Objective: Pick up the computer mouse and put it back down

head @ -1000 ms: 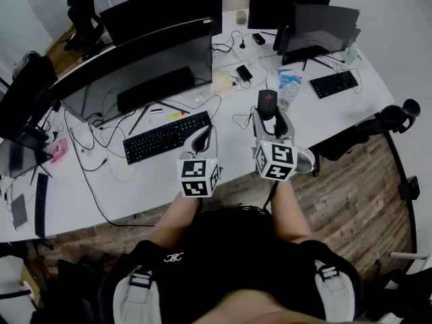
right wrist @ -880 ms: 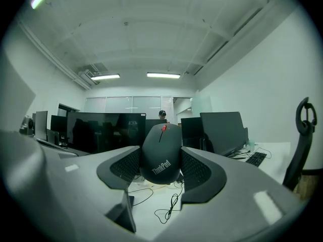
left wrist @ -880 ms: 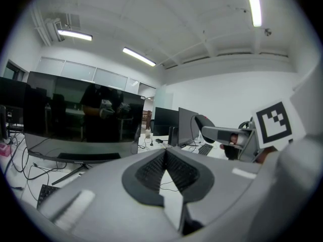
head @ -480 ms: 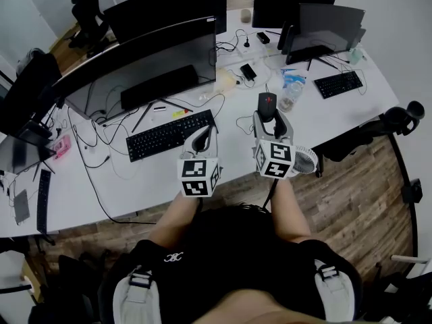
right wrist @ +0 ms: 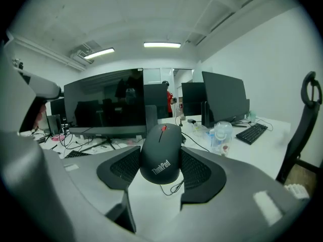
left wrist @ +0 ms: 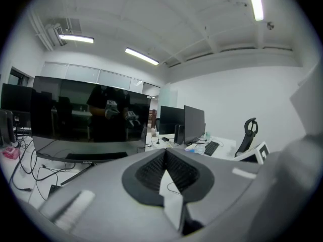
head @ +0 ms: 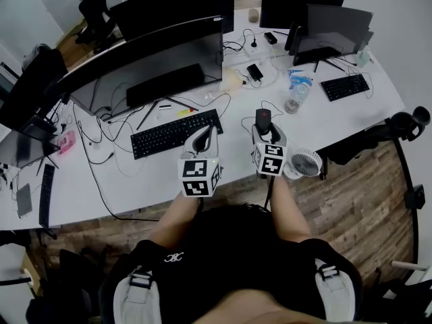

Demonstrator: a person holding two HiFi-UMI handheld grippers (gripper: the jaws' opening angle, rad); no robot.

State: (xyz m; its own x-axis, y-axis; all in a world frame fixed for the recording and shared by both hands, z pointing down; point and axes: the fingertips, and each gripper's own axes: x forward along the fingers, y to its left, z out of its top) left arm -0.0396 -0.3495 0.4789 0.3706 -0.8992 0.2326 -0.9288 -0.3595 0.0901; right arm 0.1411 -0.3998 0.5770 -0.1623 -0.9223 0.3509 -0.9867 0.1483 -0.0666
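A black ThinkPad computer mouse (right wrist: 161, 153) with a red scroll wheel sits between the ribbed pads of my right gripper (right wrist: 162, 171), which is shut on it. The mouse hangs above the white desk (right wrist: 252, 147), its cable trailing below. In the head view the mouse (head: 264, 120) shows at the tip of the right gripper (head: 264, 127), over the desk's front part. My left gripper (head: 204, 135) hovers just left of it, near the keyboard's right end. Its jaws meet at the tips with nothing between them (left wrist: 164, 154).
A black keyboard (head: 175, 132) lies in front of a wide dark monitor (head: 155, 63). A small white fan (head: 302, 163) stands at the desk's front edge, right of my right gripper. A plastic bottle (head: 294, 100), a phone (head: 255, 71), a second keyboard (head: 345, 86) and loose cables lie further back.
The right gripper with the mouse has drawn back toward the desk's front edge and the person. The left gripper has barely moved. The head view has shifted a little.
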